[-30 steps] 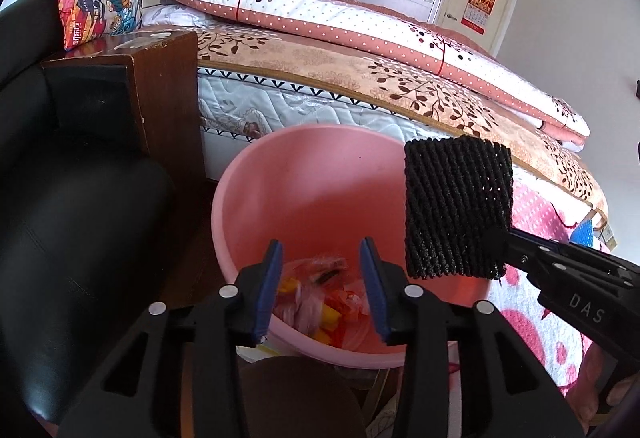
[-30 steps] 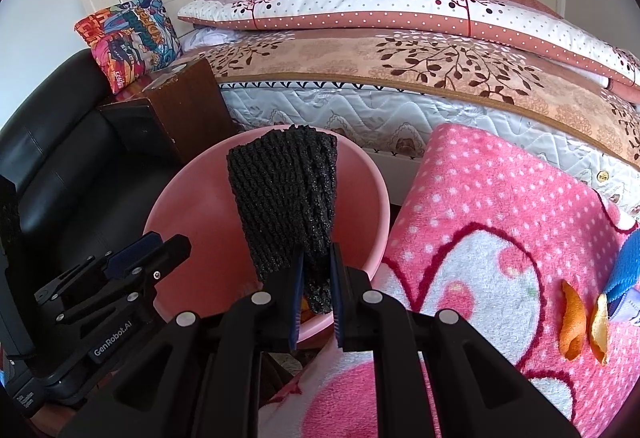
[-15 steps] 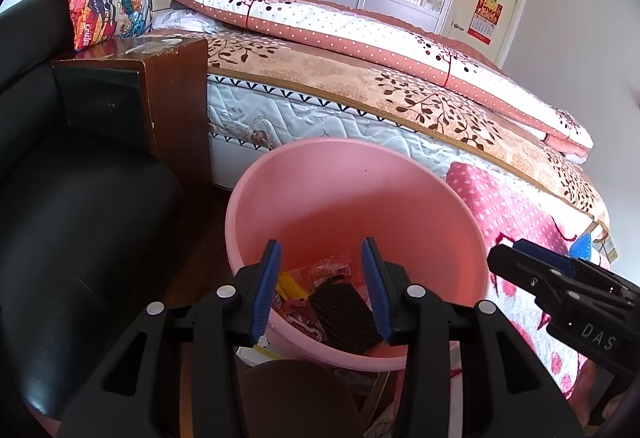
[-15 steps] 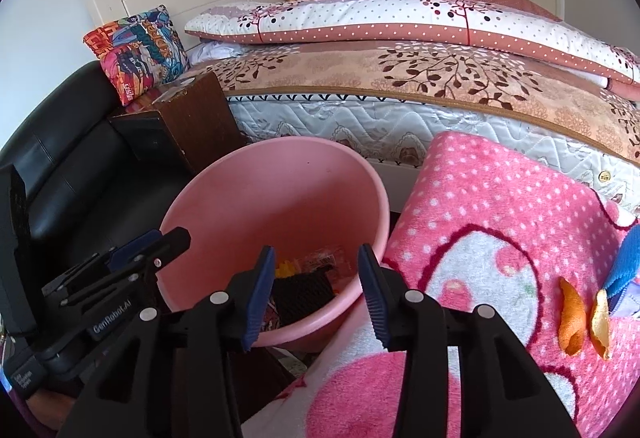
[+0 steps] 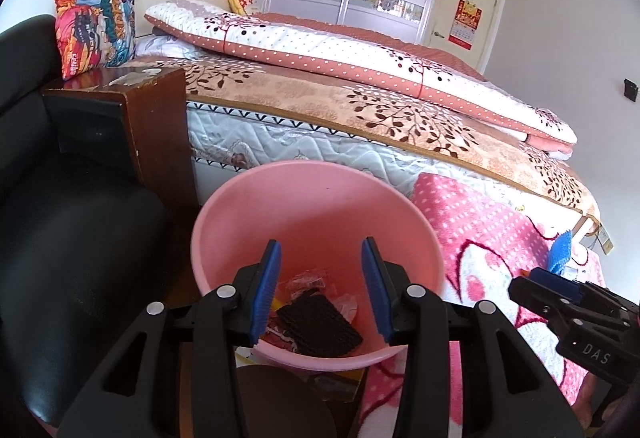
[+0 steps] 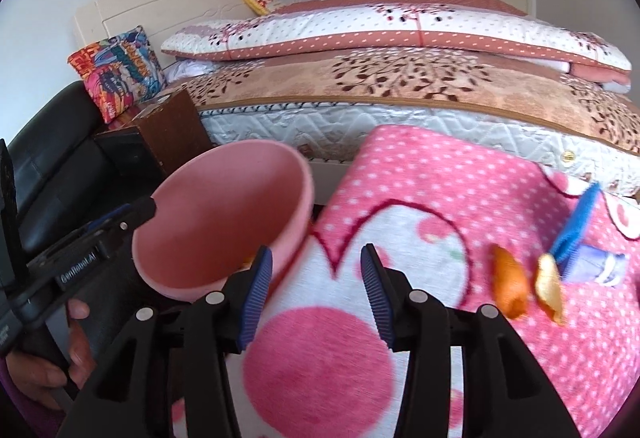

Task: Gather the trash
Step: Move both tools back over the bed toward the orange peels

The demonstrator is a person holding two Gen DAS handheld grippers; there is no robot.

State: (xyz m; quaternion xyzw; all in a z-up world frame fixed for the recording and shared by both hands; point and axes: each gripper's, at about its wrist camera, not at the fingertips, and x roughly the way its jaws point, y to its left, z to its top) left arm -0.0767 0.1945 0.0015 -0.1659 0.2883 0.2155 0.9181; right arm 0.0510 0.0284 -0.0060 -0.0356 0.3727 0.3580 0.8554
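Observation:
A pink plastic basin (image 5: 312, 206) holds wrappers and a black mesh piece (image 5: 320, 326) lying flat at its bottom. My left gripper (image 5: 322, 290) is open and empty over the basin's near rim. My right gripper (image 6: 316, 290) is open and empty above the pink dotted blanket (image 6: 420, 198), just right of the basin (image 6: 224, 214). Two orange peel pieces (image 6: 510, 292) and a blue scrap (image 6: 576, 226) lie on the blanket to its right. The right gripper also shows at the right edge of the left wrist view (image 5: 520, 286).
A bed (image 5: 360, 110) with folded quilts runs behind. A brown wooden nightstand (image 5: 156, 126) and a black sofa (image 5: 60, 238) stand left of the basin. A colourful cushion (image 5: 94, 22) sits on the nightstand.
My right gripper opened and dropped the black mesh piece into the basin, then swung right over the blanket toward the peels. The left gripper stayed open over the basin.

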